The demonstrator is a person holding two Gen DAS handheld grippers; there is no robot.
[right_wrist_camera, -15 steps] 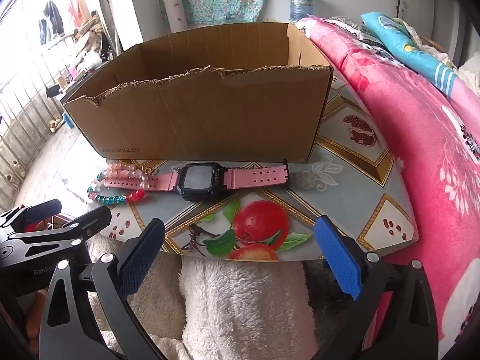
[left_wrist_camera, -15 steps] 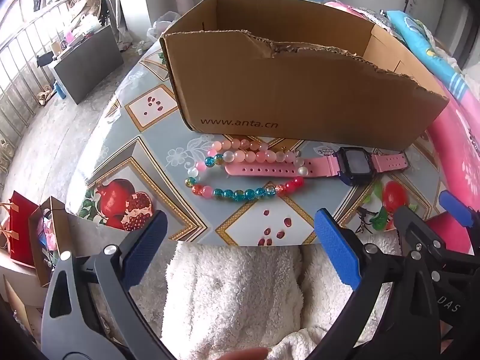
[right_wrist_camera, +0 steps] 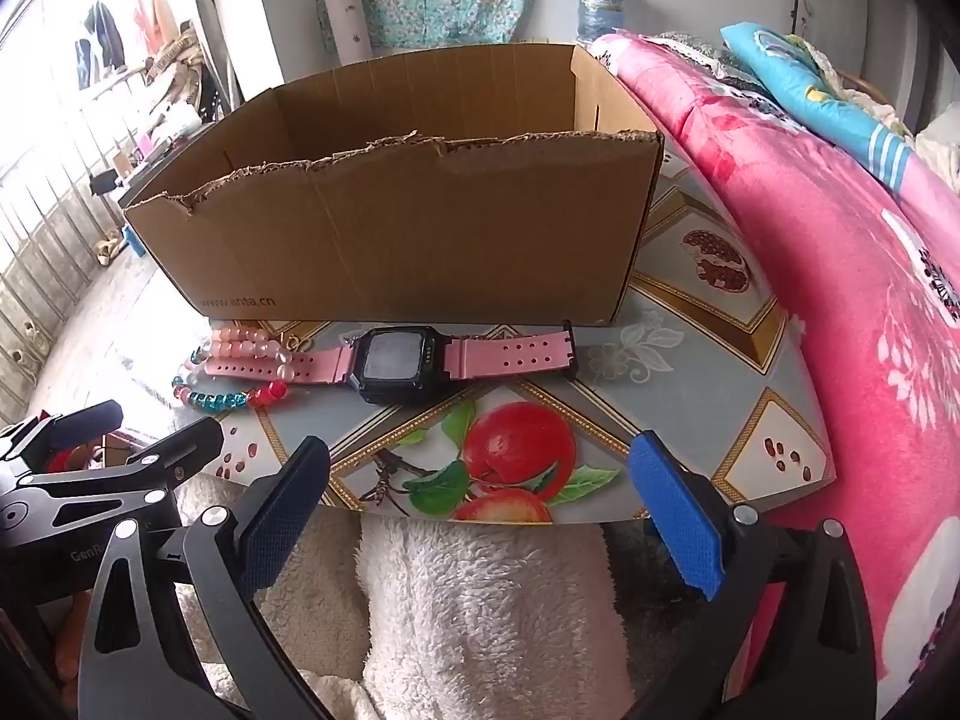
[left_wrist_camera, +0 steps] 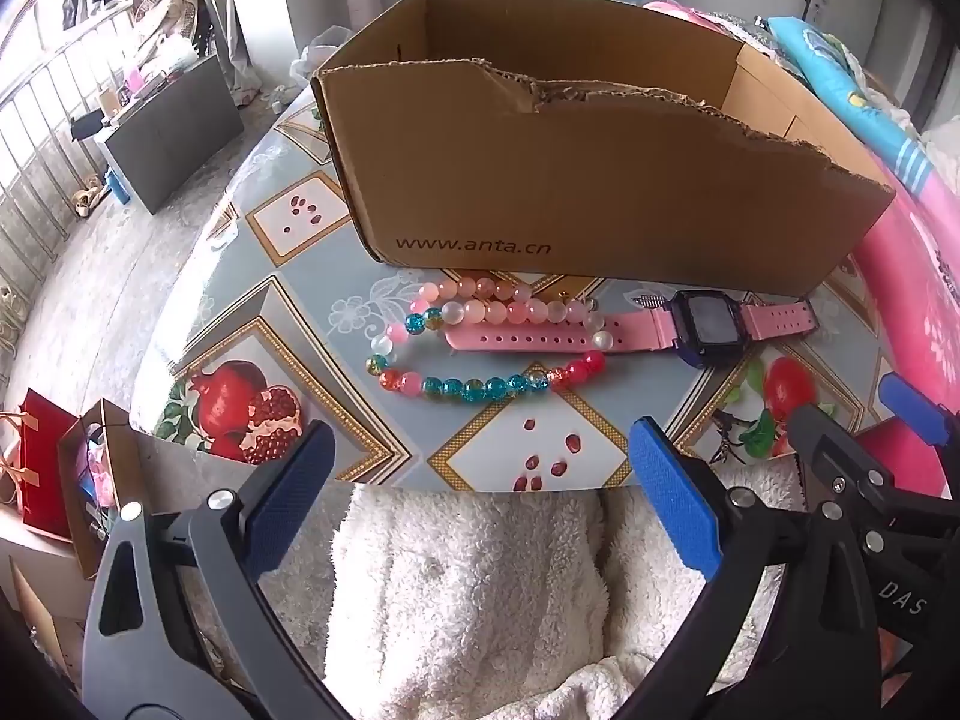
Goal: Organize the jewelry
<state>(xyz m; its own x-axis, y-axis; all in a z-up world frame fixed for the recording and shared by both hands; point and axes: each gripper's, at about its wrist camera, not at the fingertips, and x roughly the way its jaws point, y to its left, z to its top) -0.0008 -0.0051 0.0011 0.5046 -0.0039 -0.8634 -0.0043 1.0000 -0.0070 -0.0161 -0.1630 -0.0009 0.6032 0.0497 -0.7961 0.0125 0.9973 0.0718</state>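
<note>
Fingers (left_wrist_camera: 294, 498) apart, holding nothing.

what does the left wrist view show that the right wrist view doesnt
Only the left wrist view: the red paper gift bag on the floor, and the whole loop of the multicoloured bead bracelet.

Only the right wrist view: the buckle end of the pink-strapped black watch, and the apple print on the patterned round table.

Both: the torn brown cardboard box behind the jewellery, the watch strap lying over the beads, and open blue-padded fingers holding nothing.
</note>
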